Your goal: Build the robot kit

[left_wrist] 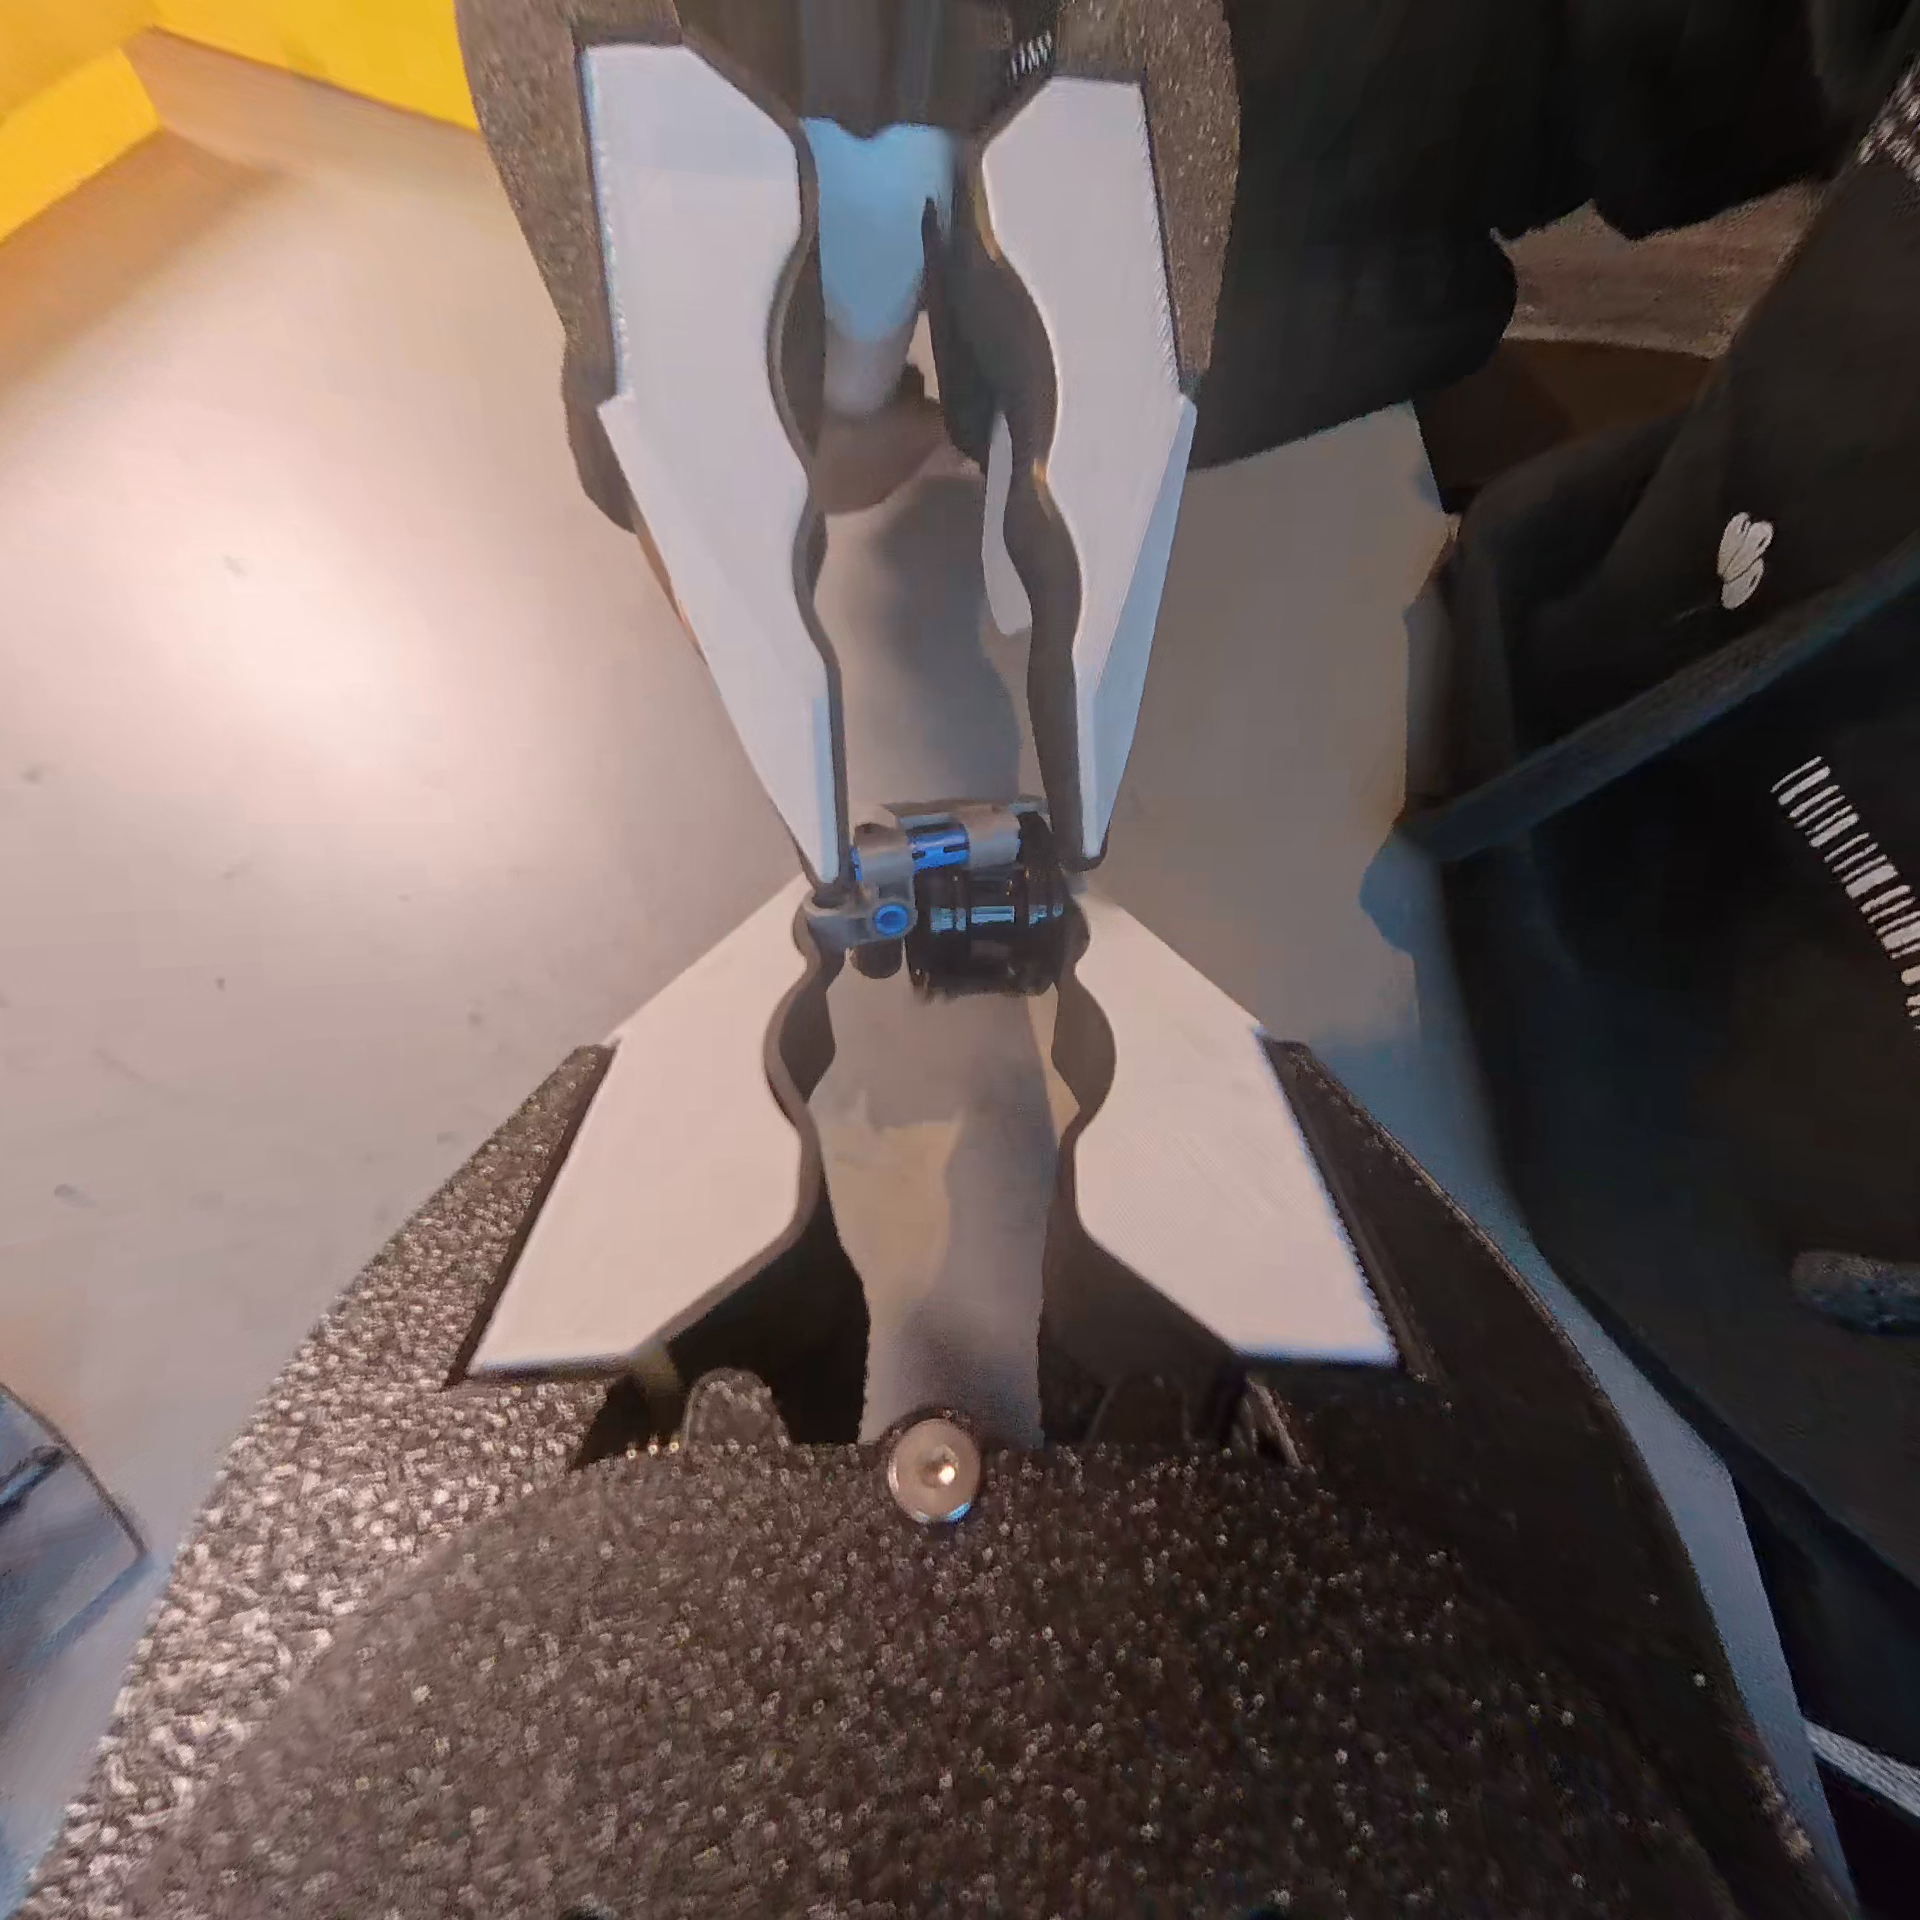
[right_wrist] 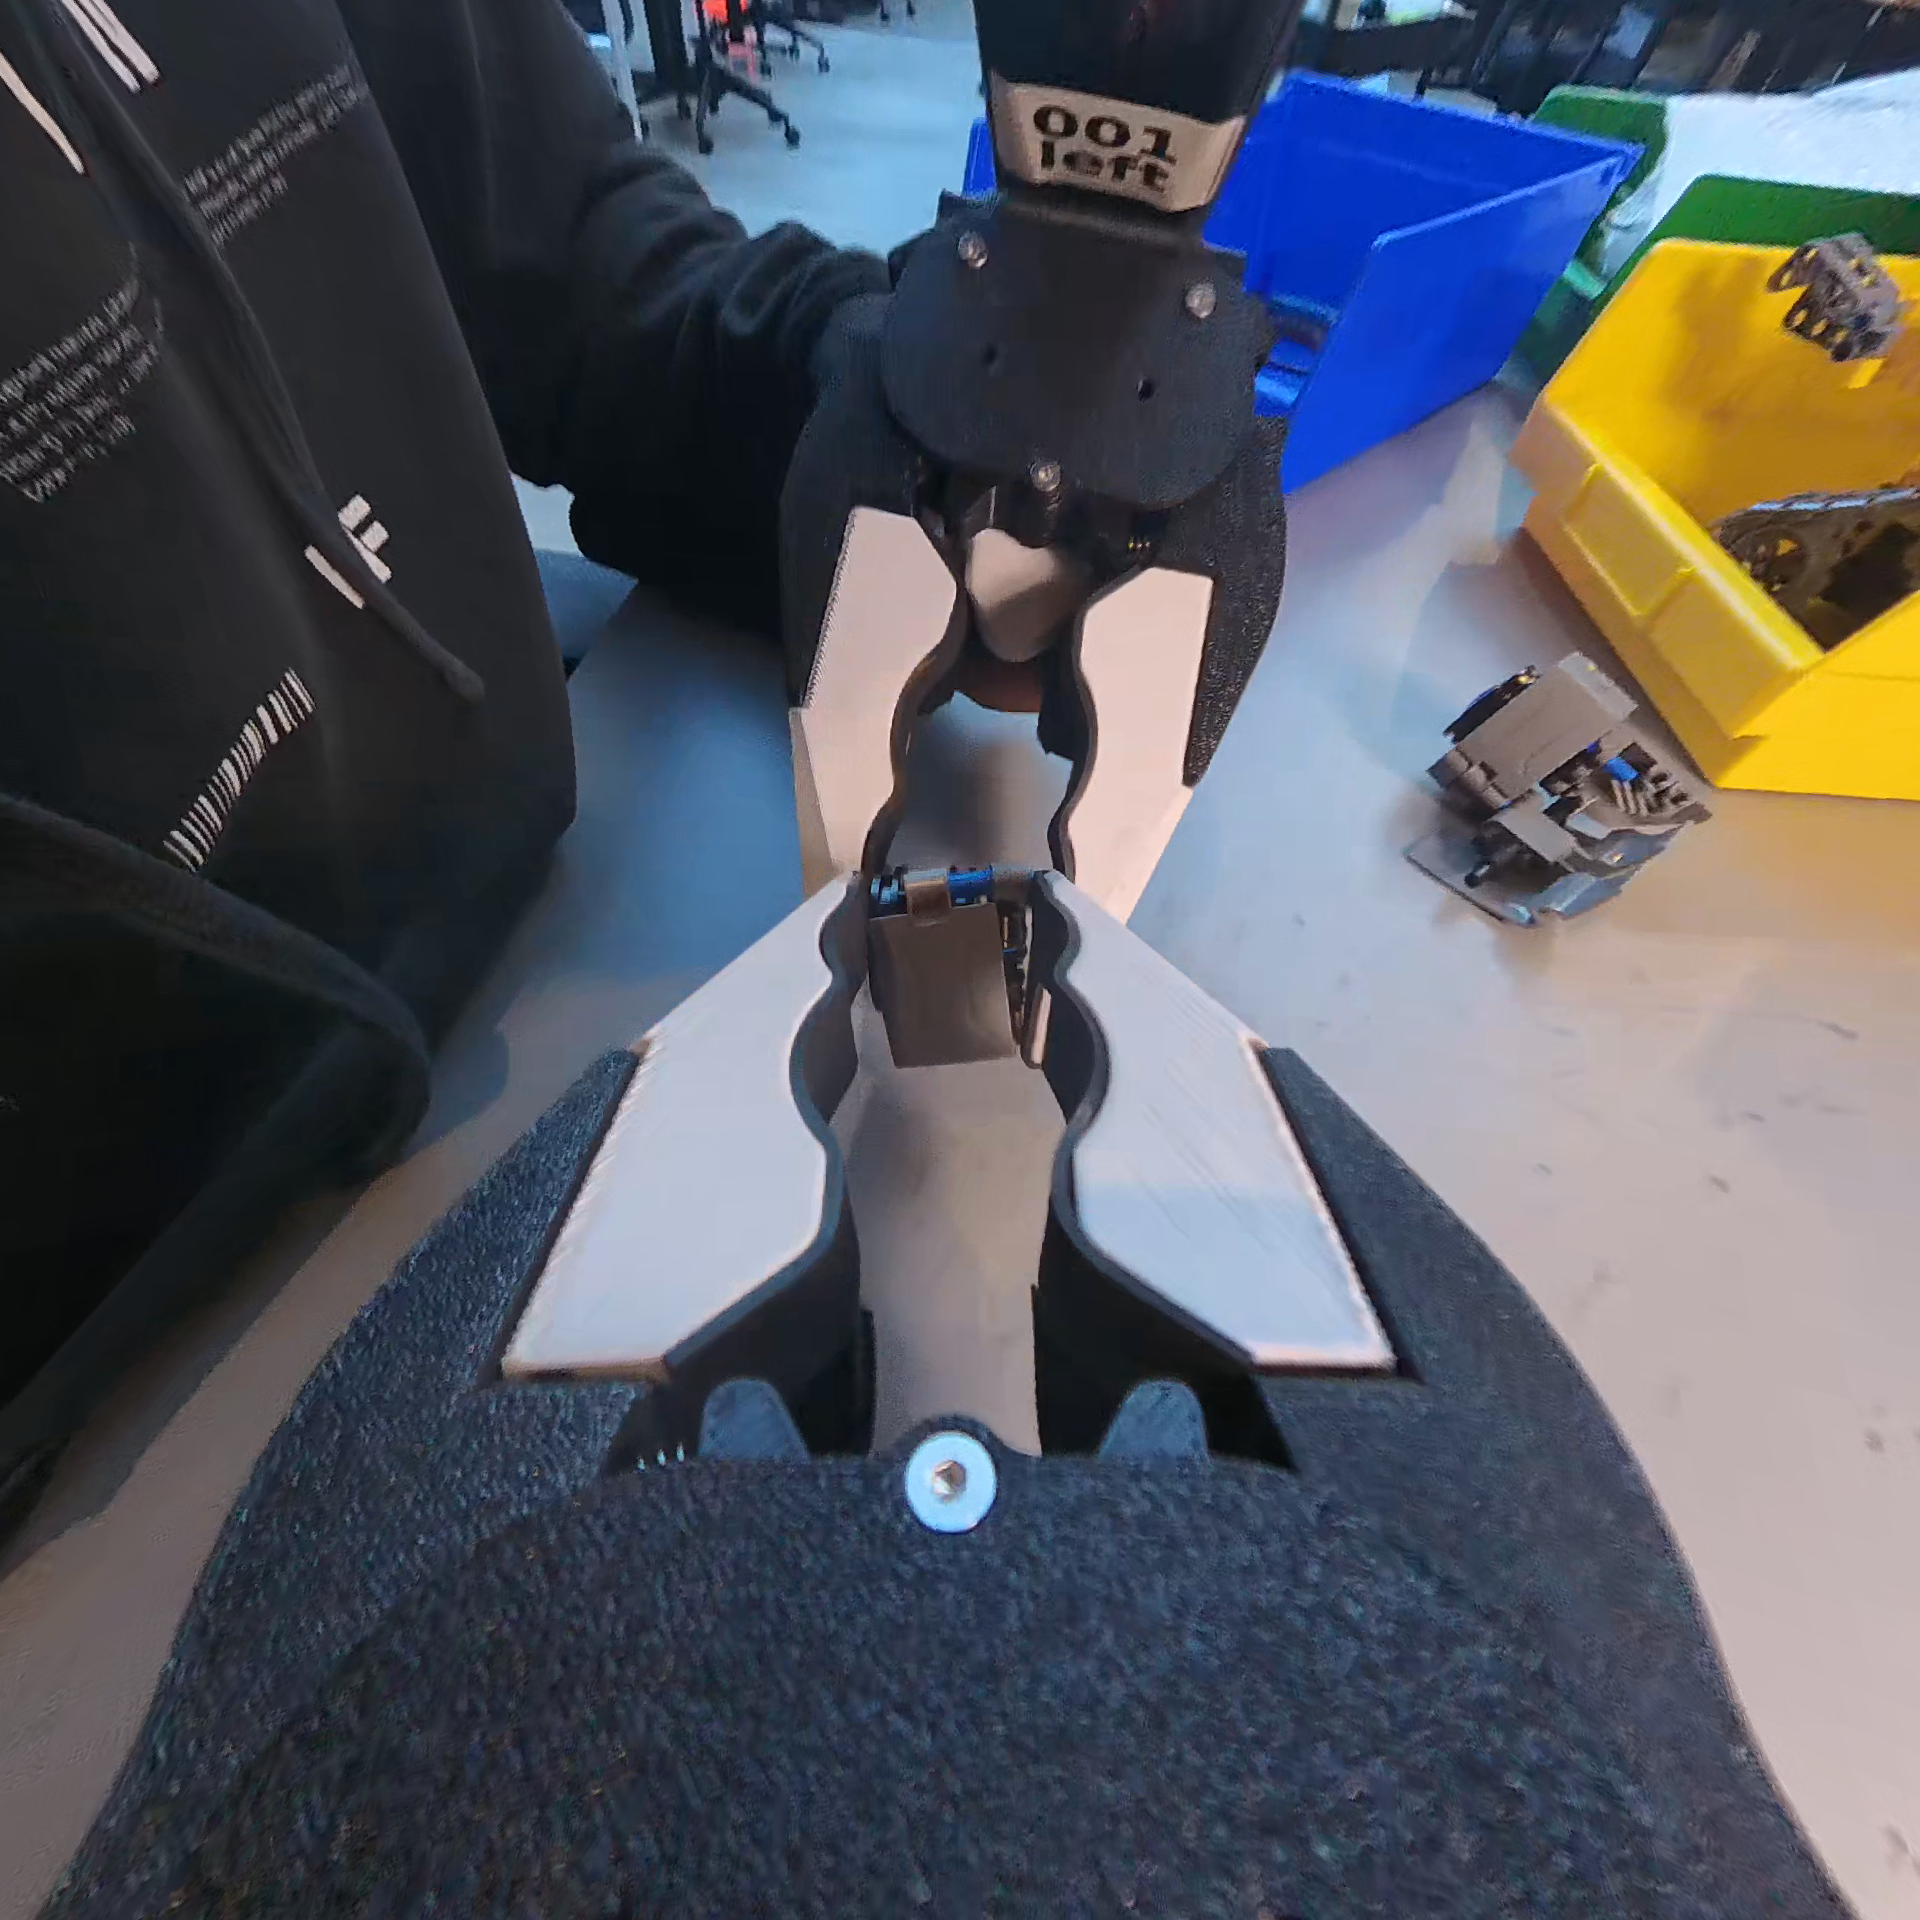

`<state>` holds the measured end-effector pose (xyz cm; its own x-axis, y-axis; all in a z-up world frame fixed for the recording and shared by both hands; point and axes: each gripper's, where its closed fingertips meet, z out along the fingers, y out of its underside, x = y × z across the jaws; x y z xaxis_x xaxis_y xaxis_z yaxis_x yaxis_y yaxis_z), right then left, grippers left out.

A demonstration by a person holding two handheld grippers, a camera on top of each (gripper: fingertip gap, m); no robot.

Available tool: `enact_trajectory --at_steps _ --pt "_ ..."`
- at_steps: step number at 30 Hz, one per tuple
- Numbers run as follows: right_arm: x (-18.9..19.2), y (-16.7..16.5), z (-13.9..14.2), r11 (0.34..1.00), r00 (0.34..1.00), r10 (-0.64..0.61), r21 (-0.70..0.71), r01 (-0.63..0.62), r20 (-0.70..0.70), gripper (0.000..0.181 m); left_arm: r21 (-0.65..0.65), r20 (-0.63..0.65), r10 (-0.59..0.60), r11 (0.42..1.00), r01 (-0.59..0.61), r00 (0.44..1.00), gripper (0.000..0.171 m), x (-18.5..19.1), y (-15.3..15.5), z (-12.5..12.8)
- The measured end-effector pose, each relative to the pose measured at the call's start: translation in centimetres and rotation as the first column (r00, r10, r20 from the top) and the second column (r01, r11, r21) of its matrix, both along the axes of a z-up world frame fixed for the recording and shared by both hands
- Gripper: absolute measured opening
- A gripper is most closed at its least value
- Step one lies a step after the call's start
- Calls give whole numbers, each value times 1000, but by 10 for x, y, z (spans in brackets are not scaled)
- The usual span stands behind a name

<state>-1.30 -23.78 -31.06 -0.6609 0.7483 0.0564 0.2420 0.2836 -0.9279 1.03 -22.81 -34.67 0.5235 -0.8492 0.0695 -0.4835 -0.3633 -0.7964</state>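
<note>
Above table, brick assembly between both claws

Label band: a white band with dark characters in two rows, on the neck of the left gripper, straight ahead of the right gripper.
Hoodie chest: blocks of small white print on black cloth, far left of the right gripper; too blurred to read.
Hoodie letters: a few bold white characters, left of the right gripper.
Hoodie stripes: white barcode-like bars, left of the right gripper.
Stripes again: the same kind of white bars, right of the left gripper.
Emblem: a small white mark on black cloth, ahead and to the right.
</note>
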Motion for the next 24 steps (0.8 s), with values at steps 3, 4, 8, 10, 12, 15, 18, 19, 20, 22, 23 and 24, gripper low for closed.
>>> enact_trajectory --at_steps 3,4,8,10,12,15,18,19,20,22,23,24 --pt "-1 -2 -13 999 997 -13 31 10 81 30 -68 -61 -5 998 1 998 37 -2 -4 -14" --pt "0 -3 -15 999 995 -12 31 9 99 30 -92 -61 -7 996 1 998 38 -2 -6 -16" --pt "0 -6 -19 1000 991 5 2 -5 132 31 -166 -76 -23 986 10 997 38 -2 -12 -21" --pt "2 -8 -17 999 989 31 -36 -26 145 31 -188 -84 -39 982 23 996 38 -1 -16 -24" --pt "3 -8 -14 996 986 45 -79 -33 158 32 -200 -93 -46 979 26 995 38 -1 -17 -27" --pt "3 -5 -23 999 984 27 -25 -23 174 30 -208 -90 -46 978 27 995 38 0 -17 -26" --pt "2 -8 -24 1000 986 23 -7 -22 166 25 -208 -103 -52 978 30 993 38 0 -18 -27" --pt "1 -7 -23 1000 986 19 3 -20 166 25 -208 -101 -51 978 29 994 38 0 -17 -26" --pt "0 -7 -23 1000 986 15 4 -16 164 23 -208 -98 -52 978 31 994 38 0 -17 -26" --pt "-1 -7 -23 1000 988 8 12 -10 156 23 -191 -83 -52 981 35 995 38 -1 -16 -26" --pt "-2 -5 -23 1000 989 -4 17 1 146 23 -175 -67 -40 984 28 997 39 -1 -14 -25" --pt "-2 -3 -22 1000 990 -10 2 10 140 23 -165 -36 -27 986 20 999 39 -1 -12 -22"
